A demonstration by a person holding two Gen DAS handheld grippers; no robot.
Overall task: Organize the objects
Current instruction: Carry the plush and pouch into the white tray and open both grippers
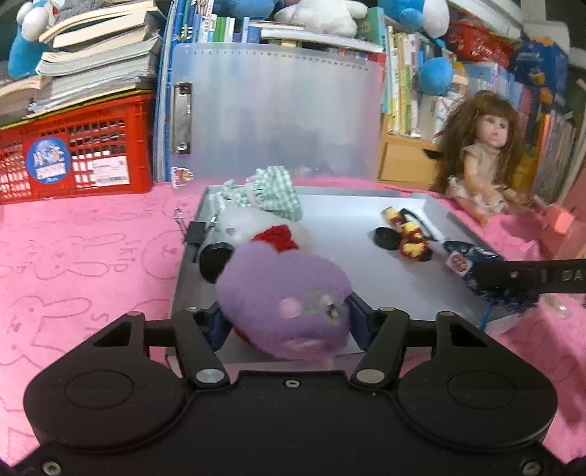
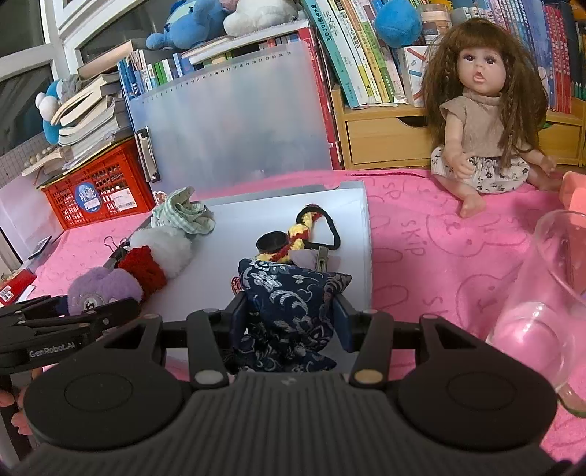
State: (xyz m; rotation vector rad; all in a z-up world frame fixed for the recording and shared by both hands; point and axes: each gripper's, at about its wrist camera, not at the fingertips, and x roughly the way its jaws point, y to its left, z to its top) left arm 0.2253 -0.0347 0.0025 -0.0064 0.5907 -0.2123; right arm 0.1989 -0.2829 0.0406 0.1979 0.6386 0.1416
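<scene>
Pouch (image 2: pixel 289 307) bottom hidden by right tongs (image 2: pixel 289 318); glass (image 2: pixel 542 293) cut off.

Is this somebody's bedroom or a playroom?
Probably a child's room or play corner: a long-haired brown doll sits on a pink bunny-print cloth, with blue plush toys above shelves of upright books.

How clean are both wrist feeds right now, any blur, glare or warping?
Left wrist: purple plush between the fingers is soft and slightly blurred, and the edges bow. Right wrist: sharper; the clear glass shows glare, and the frosted board looks hazy.
</scene>
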